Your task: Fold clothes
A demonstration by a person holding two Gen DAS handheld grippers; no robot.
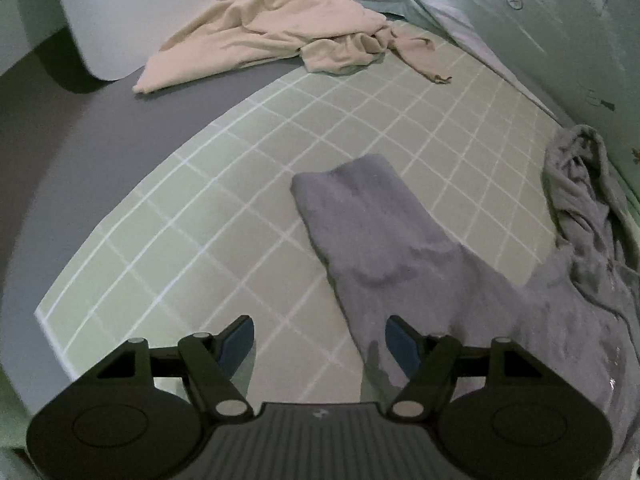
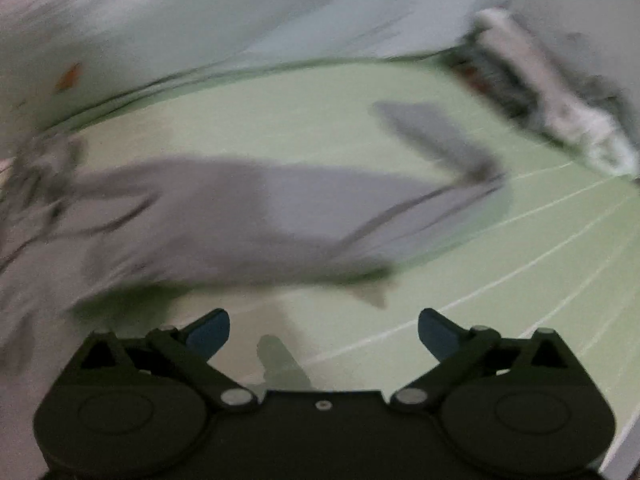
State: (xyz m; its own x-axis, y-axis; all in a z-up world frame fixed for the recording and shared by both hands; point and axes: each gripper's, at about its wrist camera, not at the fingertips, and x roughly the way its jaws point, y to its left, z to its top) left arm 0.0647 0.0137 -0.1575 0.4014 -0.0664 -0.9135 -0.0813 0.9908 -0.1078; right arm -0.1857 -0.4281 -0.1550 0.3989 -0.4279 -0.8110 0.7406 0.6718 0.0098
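The grey garment (image 1: 400,248) looks soft, light and floppy, apt to sag and crease; I'd pinch it at a hem or corner. It sprawls across the green checked mat (image 1: 200,240), a limb stretched flat, the right end bunched. The left gripper (image 1: 320,340) and right gripper (image 2: 324,332) both gape, holding nothing. The right view is smeared, so its edges are uncertain.
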